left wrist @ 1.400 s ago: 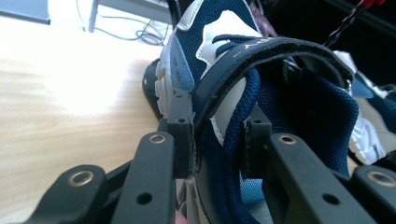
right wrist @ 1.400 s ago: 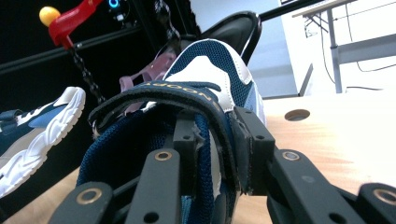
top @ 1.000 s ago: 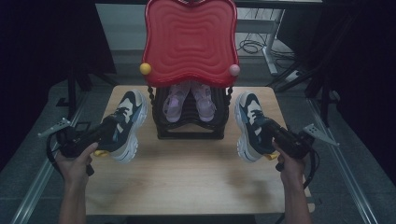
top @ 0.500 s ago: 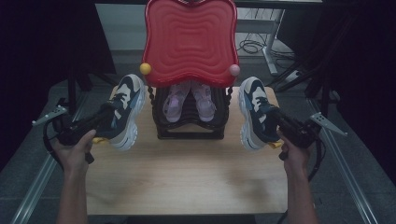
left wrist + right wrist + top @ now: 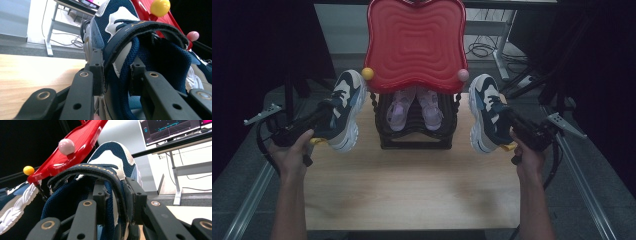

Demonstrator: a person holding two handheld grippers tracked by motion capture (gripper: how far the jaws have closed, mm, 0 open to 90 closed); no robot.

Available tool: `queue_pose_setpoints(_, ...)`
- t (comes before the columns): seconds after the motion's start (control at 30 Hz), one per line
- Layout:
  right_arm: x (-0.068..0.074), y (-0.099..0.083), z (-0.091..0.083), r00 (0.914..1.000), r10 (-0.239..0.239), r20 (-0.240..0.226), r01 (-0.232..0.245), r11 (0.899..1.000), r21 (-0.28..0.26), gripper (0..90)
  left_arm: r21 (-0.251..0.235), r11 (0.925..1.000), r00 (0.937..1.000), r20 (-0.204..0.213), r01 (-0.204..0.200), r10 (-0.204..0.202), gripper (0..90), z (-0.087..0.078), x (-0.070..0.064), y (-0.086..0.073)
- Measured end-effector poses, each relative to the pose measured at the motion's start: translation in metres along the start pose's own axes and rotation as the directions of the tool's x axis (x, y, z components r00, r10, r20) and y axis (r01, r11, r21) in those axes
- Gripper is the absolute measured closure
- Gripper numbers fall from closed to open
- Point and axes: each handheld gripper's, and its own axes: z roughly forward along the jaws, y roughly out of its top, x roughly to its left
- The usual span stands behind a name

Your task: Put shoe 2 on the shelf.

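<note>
Two navy-and-white sneakers are held off the table, one on each side of a black shoe rack [image 5: 414, 136] with a red wavy top [image 5: 414, 42]. My left gripper [image 5: 323, 116] is shut on the collar of the left sneaker [image 5: 345, 107], seen close up as a left sneaker [image 5: 130, 50] between my jaws. My right gripper [image 5: 512, 122] is shut on the collar of the right sneaker [image 5: 486, 111], which shows as a right sneaker [image 5: 105, 180] in the right gripper view. A pair of pink-and-purple shoes [image 5: 414, 106] rests inside the rack.
The wooden table [image 5: 412, 190] has bare surface in front of the rack. A yellow ball [image 5: 367, 73] and a pink ball [image 5: 463, 75] tip the red top's lower corners. A desk frame with cables [image 5: 492, 47] stands behind the table, and a monitor [image 5: 172, 130] sits on it.
Both sneakers have been lifted off the table and carried up and away from me, now level with the rack's sides beneath the red top's corners. Both grippers stayed shut on them.
</note>
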Motion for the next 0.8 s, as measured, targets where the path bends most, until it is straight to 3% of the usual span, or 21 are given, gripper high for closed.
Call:
queue_pose_setpoints(0.4, 0.005, 0.019, 0.006, 0.9999, -0.017, -0.001, 0.017, 1.000, -0.014, 72.4, -0.009, 0.9998, 0.9996, -0.021, -0.018, 0.017, 71.4, 0.004, -0.003, 0.018)
queue_pose_setpoints(0.8, 0.007, 0.037, 0.014, 0.9995, -0.030, 0.007, 0.030, 0.999, -0.014, 72.3, -0.036, 0.9993, 0.9990, -0.044, -0.012, 0.010, 71.5, 0.001, 0.002, 0.035)
